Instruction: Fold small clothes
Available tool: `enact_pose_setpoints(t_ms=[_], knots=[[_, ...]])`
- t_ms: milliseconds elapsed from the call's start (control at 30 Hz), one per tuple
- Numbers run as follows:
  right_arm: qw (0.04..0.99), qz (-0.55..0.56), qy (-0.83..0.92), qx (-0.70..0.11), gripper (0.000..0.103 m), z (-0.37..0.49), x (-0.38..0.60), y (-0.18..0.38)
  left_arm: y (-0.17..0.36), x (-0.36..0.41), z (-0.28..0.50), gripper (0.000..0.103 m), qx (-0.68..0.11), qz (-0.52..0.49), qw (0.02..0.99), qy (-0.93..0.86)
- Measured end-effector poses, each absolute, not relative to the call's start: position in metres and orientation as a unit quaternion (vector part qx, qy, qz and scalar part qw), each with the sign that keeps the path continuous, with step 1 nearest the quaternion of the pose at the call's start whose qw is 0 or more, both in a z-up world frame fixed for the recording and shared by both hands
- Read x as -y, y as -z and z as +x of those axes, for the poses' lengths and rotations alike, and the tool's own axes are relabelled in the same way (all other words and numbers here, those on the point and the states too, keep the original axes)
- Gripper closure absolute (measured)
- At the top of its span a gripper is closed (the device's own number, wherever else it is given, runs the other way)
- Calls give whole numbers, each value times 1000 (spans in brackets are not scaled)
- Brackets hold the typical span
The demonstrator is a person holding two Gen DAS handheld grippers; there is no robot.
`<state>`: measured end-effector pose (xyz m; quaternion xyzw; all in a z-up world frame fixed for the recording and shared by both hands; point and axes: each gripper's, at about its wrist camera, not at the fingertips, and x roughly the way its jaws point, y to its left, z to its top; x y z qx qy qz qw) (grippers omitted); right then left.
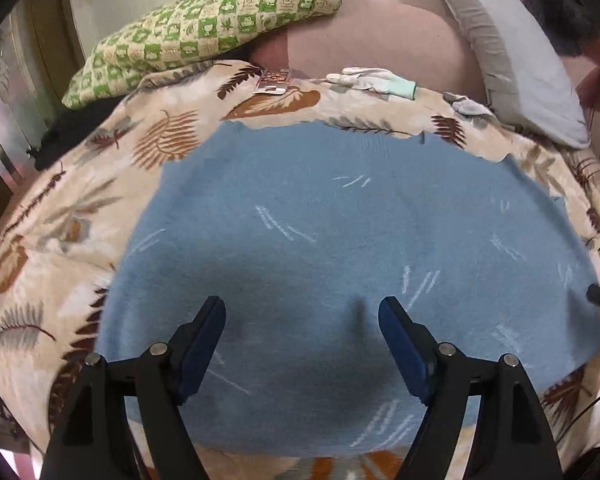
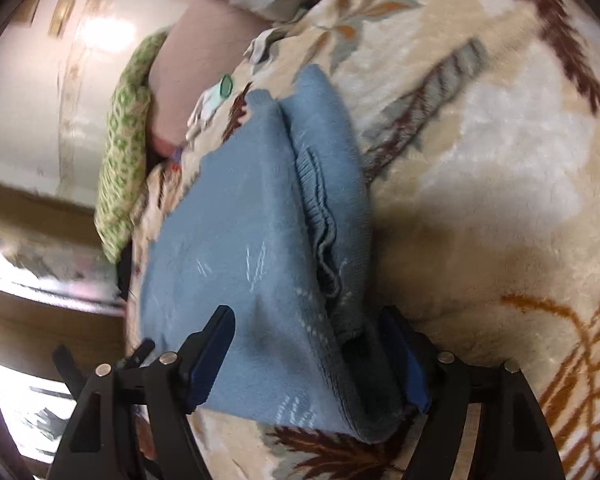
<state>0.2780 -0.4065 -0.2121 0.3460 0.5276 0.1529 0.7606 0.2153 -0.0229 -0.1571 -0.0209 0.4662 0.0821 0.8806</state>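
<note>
Knitwear fills both views: a blue knitted garment with pale stitched flecks (image 1: 340, 248) lies spread flat on a cream plush blanket printed with brown and grey leaves (image 1: 60, 240), which covers a bed. The garment sits toward the blanket's near edge, with a band of printed blanket showing between it and the far edge. In the right wrist view the garment (image 2: 240, 248) already shows 1 layer folded over, with a ribbed cuff or hem bunched along the crease.

The left gripper (image 1: 302, 340) hangs over the middle of the near part of the garment, its 2 jaws spread wide and holding nothing. The right gripper (image 2: 308, 352) is also spread wide; its jaws straddle the near corner of the folded layers, and I see no pad pressing on the cloth.

Beyond the garment, near the blanket's far edge, lie a white work glove with a mint-green cuff (image 1: 374, 80) and a small shiny foil packet (image 1: 274, 82). A green-and-cream checked pillow (image 1: 204, 32) and a grey pillow (image 1: 512, 56) sit further back.

As I judge it, the risk lies in the pinch: the plush blanket is soft and deep, so a jaw may catch blanket pile together with the knit, or take only the top layer, leaving the fold skewed. The bunched ribbing could also slip loose and undo the crease.
</note>
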Motion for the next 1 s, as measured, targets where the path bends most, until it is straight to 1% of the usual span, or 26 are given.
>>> enact_pose_setpoints(t_ms=[67,100,133,200,300,333,367,400,467,533,567,600,700,767,900,1000], knots=[[764,336,-153,-529,25,279,402,210,174,19,217,23,-494,-13,865,-88],[766,327,-154,-532,25,280,397,209,185,16,218,20,-506,-15,858,-86],[768,319,-154,-534,25,281,395,207,187,15,216,17,-497,-14,863,-88],[771,311,-151,-535,26,281,391,205,186,17,213,16,-491,1,866,-92],[772,304,-142,-539,36,281,393,206,182,11,212,17,-500,-20,861,-88],[771,306,-139,-540,40,280,394,207,178,9,211,17,-498,-27,862,-87],[770,311,-137,-541,45,280,397,209,173,9,208,17,-488,-32,868,-88],[768,316,-136,-540,47,280,400,211,167,10,203,17,-473,-30,876,-90],[765,322,-142,-539,47,279,403,212,166,13,200,17,-463,-16,882,-89],[765,319,-146,-541,46,279,402,212,183,16,206,16,-493,2,865,-88],[765,321,-146,-540,43,279,402,212,193,18,208,15,-501,7,861,-90],[763,327,-147,-538,42,279,402,212,193,19,207,15,-491,13,866,-91],[767,315,-149,-539,42,281,399,213,191,21,207,15,-495,18,863,-94],[765,309,-148,-546,65,283,398,212,191,19,208,15,-497,16,863,-88],[768,301,-146,-545,73,282,391,201,191,17,209,15,-495,13,864,-86],[780,296,-153,-529,78,280,383,181,189,13,210,15,-499,0,863,-78]])
